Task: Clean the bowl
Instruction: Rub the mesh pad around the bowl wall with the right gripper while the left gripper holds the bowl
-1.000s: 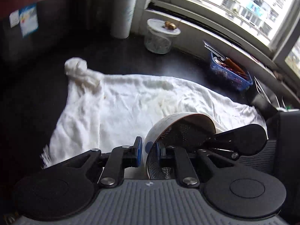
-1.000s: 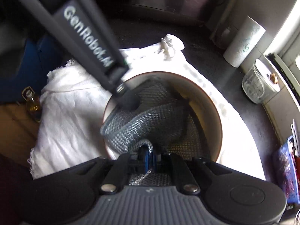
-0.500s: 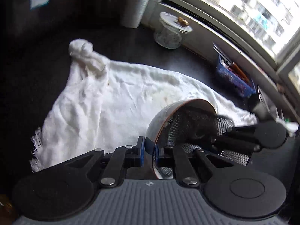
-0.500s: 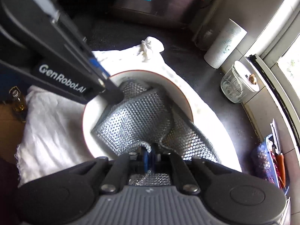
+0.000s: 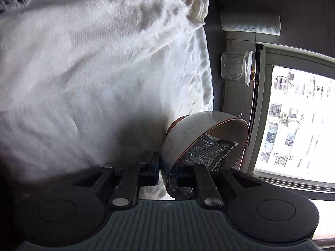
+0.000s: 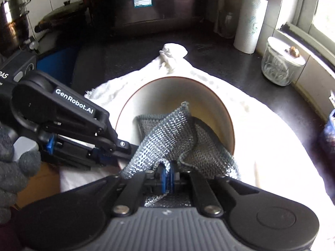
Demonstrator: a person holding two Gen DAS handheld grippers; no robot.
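The setting is a kitchen corner with a dark countertop running up to a window that looks onto pale apartment blocks. Against the back wall stands a large dark appliance with a red lid and a label on its front; to its left are a steel pot and what may be a pan lid, though that corner is too dim to be sure. Most of the counter is covered by a rumpled white cloth, one corner of it twisted into a knot.

Near the window a paper towel roll stands upright, and just beside the sill sits a lidded glass jar.

The bowl, white with a brown rim, is held tilted over the cloth, its opening turned toward the right wrist camera. The left gripper is clamped on the bowl's rim, one finger outside the wall and one inside. The right gripper is pinched tight on a silvery mesh scrubbing cloth, which drapes into the bowl and lies against its inner wall. A grey-gloved hand holds the left gripper's handle at the lower left of the right wrist view
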